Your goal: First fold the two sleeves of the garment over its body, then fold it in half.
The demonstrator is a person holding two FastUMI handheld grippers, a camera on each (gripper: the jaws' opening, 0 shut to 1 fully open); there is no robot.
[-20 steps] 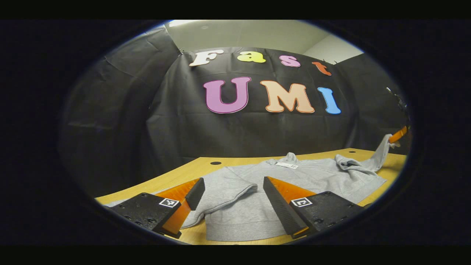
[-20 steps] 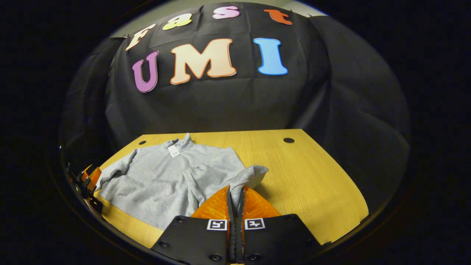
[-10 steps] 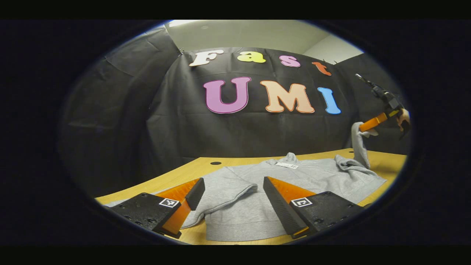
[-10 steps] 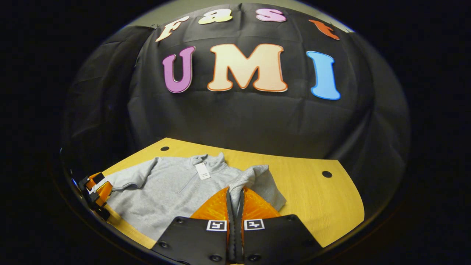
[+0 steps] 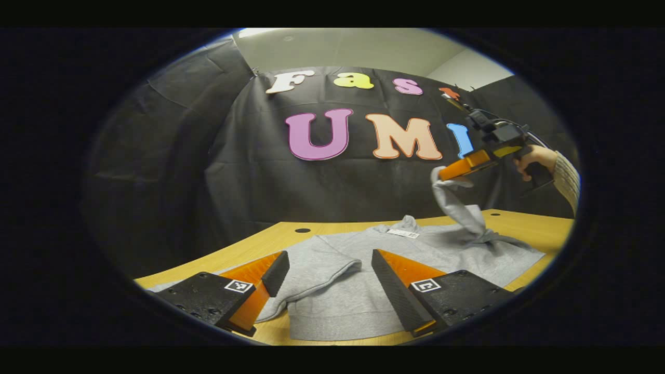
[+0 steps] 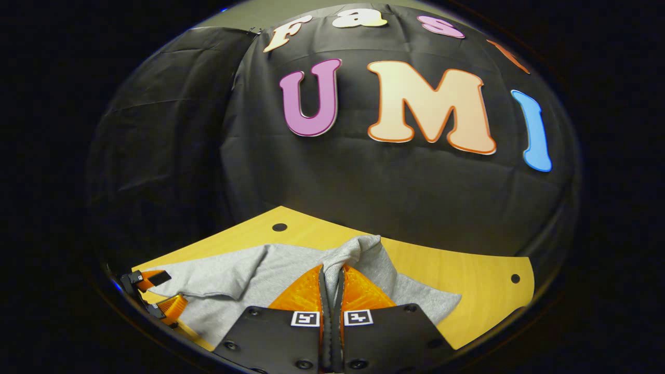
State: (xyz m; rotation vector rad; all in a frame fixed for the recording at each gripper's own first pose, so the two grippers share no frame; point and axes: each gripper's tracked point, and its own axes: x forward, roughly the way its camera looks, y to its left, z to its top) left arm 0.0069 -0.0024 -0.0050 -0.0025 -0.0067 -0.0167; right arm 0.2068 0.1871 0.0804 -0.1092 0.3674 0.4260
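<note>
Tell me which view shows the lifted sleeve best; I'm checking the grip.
The left gripper view: the right gripper holds the sleeve up over the shirt, seen from the side. The right gripper view has its fingers shut on the cloth, close up.

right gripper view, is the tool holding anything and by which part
Yes. The right tool is shut on the gray sweatshirt, pinching its sleeve at the cuff end and lifting it. The left tool is open, holding nothing.

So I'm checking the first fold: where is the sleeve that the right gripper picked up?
In the left gripper view the sleeve hangs in the air at right, pinched in the right gripper, above the garment's body on the table.
</note>
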